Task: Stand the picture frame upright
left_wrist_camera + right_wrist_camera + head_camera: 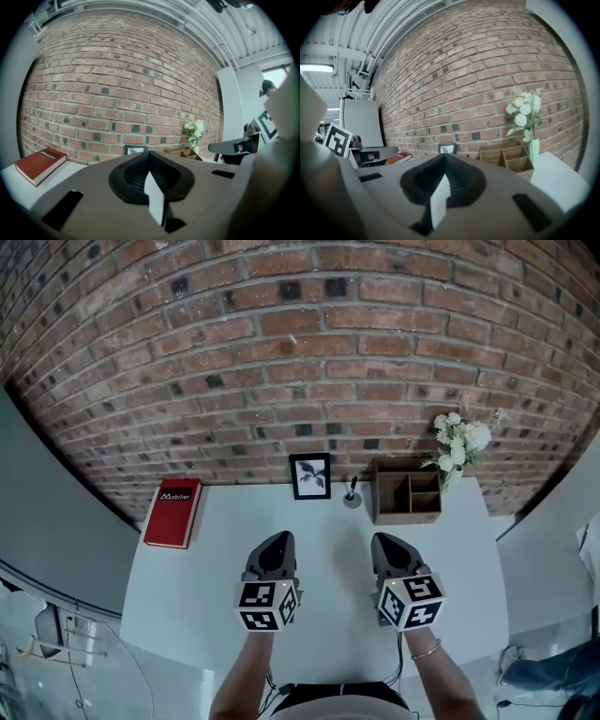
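A small black picture frame (310, 475) with a leaf print stands upright against the brick wall at the back of the white table (216, 577). It peeks over the jaws in the left gripper view (135, 149) and the right gripper view (447, 148). My left gripper (278, 542) and right gripper (389, 545) hover side by side over the table's near half, well short of the frame. Both are shut with nothing between their jaws.
A red book (173, 513) lies at the back left. Right of the frame stand a small dark pen holder (352, 495), a wooden desk organiser (407, 490) and a vase of white flowers (459, 444). The brick wall (300, 352) bounds the far edge.
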### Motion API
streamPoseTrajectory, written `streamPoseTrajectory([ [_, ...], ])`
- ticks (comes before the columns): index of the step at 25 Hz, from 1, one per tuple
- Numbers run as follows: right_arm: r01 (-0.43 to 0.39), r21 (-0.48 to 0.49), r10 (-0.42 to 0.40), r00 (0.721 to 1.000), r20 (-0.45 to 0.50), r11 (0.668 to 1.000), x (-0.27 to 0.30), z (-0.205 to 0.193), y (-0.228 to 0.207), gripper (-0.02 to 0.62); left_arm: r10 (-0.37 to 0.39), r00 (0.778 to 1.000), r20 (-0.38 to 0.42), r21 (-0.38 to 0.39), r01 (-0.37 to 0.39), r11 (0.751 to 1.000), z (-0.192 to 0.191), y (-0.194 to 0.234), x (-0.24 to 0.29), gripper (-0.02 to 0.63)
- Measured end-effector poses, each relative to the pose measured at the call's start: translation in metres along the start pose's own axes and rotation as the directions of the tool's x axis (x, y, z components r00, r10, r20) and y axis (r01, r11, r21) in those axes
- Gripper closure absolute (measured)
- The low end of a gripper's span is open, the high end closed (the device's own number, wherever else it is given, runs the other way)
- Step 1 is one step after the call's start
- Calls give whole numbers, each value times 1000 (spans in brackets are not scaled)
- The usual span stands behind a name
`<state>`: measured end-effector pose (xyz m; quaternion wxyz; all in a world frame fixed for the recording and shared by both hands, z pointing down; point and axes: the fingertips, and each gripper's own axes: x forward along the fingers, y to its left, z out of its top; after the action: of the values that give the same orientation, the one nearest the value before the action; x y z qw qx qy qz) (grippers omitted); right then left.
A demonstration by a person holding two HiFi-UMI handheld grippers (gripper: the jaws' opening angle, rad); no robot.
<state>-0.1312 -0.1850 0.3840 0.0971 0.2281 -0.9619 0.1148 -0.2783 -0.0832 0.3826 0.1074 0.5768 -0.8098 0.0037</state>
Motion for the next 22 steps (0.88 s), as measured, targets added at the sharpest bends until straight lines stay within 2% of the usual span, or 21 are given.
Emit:
streamPoseTrajectory([
  [10,17,-3,-17,1000,-12,1000,-15,-9,-5,594,15,1000,-3,-4,-15,1000,-2,-1,-16,611],
  [22,9,-19,-9,999,-35,1000,-6,-15,2,594,3,1000,-15,-10,-3,1000,-7,6,-15,611],
])
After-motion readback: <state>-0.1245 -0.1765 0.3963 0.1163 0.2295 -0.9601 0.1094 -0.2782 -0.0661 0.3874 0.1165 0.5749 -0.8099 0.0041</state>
